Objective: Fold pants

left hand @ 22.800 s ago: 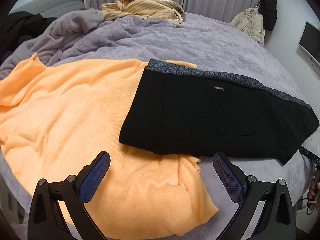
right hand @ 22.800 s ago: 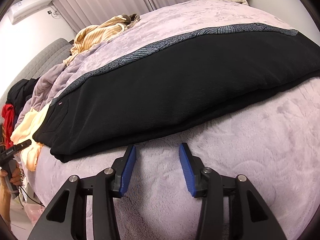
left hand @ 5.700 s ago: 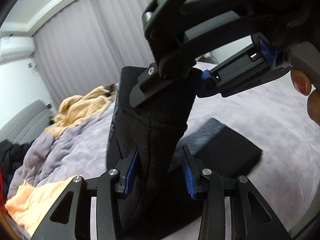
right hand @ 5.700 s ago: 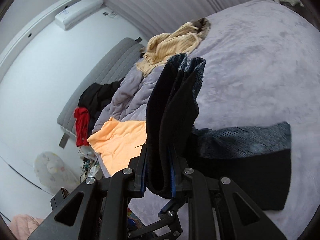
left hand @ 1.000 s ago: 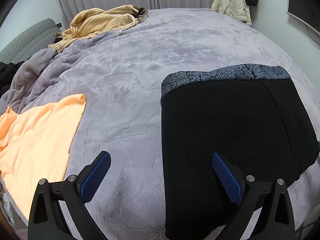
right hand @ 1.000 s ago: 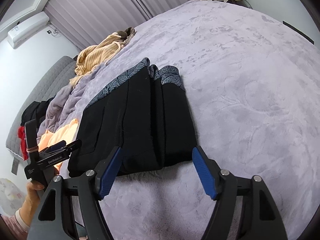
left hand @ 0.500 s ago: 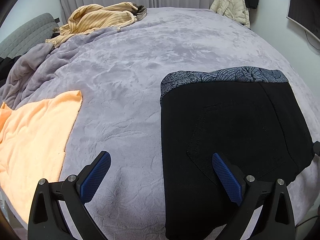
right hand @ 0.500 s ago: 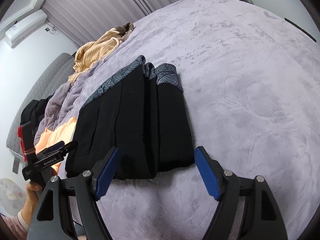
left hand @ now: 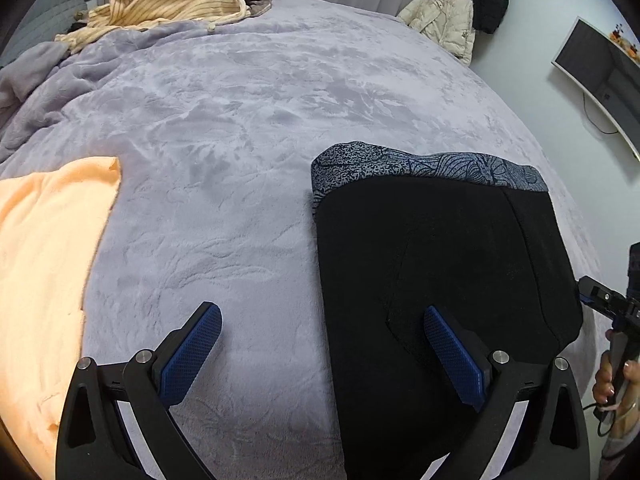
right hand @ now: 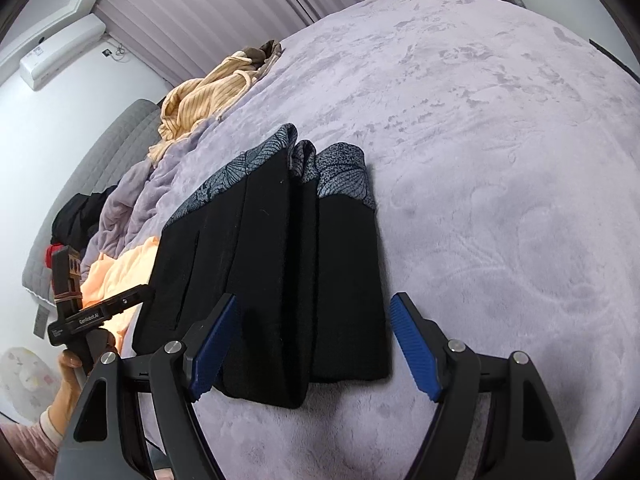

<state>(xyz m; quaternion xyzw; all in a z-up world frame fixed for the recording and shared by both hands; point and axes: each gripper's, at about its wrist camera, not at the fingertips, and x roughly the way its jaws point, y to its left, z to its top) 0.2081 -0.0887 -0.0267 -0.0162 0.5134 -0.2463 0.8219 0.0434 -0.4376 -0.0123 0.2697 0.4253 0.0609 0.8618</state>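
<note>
While both tongs, left (left hand: 320, 354) and right (right hand: 312, 344), hang spread and empty, the folded black pants with patterned grey waistband (right hand: 280, 264) lie lengthwise ahead, nearer the right.

we're in a home bedroom: a bed under a lilac plush blanket (left hand: 248, 92), pleated grey curtains (right hand: 192, 12), a white wall air conditioner (right hand: 60, 50).

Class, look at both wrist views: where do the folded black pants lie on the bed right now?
The pants lie folded on the purple blanket, right of the orange towel in the left wrist view, and just ahead of the open right gripper.
</note>
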